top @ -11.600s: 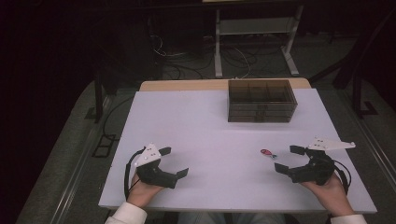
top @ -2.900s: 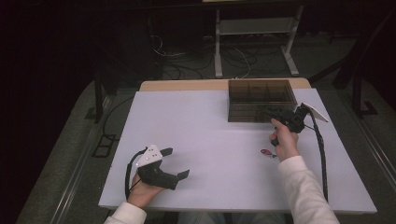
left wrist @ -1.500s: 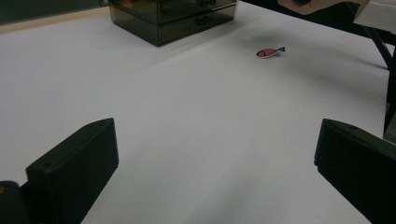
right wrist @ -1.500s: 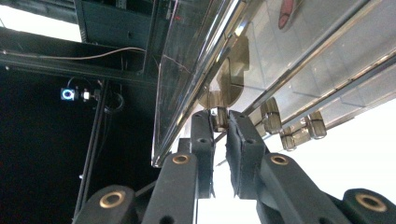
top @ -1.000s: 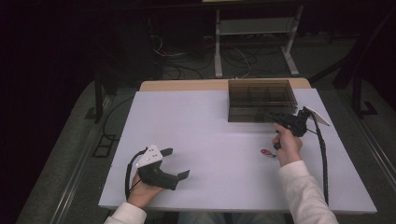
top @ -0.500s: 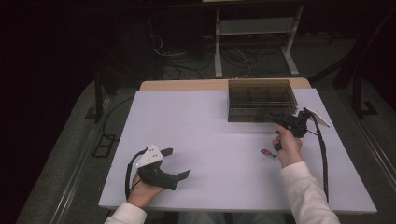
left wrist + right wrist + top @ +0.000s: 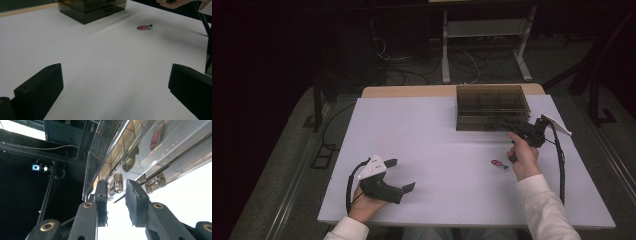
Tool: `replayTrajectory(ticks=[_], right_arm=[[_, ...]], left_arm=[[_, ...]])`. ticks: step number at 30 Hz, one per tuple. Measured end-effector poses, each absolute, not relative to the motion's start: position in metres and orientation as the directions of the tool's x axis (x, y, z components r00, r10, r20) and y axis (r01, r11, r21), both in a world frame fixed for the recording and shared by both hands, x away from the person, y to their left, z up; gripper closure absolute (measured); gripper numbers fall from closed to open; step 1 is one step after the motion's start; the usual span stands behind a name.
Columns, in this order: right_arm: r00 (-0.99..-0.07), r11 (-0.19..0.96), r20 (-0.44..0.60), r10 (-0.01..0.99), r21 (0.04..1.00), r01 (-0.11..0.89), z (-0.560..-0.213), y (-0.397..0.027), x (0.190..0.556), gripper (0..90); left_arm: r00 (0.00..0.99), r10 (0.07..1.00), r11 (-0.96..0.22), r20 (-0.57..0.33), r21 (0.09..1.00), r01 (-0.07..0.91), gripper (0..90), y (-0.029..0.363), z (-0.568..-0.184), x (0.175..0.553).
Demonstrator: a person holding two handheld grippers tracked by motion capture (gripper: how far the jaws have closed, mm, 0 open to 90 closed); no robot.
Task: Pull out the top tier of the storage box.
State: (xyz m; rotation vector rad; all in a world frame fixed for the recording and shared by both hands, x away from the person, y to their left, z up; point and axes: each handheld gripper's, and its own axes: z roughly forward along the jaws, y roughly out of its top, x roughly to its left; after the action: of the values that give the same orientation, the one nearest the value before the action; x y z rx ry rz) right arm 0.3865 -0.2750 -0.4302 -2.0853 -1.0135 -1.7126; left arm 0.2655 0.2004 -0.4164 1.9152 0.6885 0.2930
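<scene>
A smoky see-through drawer box (image 7: 492,107) stands at the far right of the white table (image 7: 437,145). My right gripper (image 7: 508,123) is up against its front. In the right gripper view its jaws (image 7: 116,188) stand on either side of a small metal drawer knob (image 7: 118,183). They have just been opening, and a gap shows on each side of the knob. A small red fish-shaped piece (image 7: 498,163) lies on the table just left of the right hand, also seen in the left gripper view (image 7: 144,27). My left gripper (image 7: 401,175) rests at the near left, open and holding nothing.
A black cable (image 7: 559,160) trails from the right gripper over the table's right side. Beyond the far edge lie floor cables and a white metal frame (image 7: 482,35). A second knob (image 7: 155,181) sits to the right of the one between the jaws.
Since the oldest frame my right gripper went from the table's near right up to the box front. Over the last second neither hand has visibly shifted.
</scene>
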Motion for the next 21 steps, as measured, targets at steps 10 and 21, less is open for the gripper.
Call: replayTrajectory(ticks=[10,21], right_arm=[[0.048,-0.694,0.906,0.420,0.286,0.661,-0.425,-0.283,0.382,67.1],[-0.030,-0.613,0.842,0.539,0.416,0.672,-0.402,-0.291,0.381,65.5]], left_arm=[[0.805,0.585,-0.301,-0.103,0.893,0.334,0.0,0.200,-0.417,0.266],[0.804,0.586,-0.302,-0.104,0.893,0.335,0.0,0.200,-0.417,0.266]])
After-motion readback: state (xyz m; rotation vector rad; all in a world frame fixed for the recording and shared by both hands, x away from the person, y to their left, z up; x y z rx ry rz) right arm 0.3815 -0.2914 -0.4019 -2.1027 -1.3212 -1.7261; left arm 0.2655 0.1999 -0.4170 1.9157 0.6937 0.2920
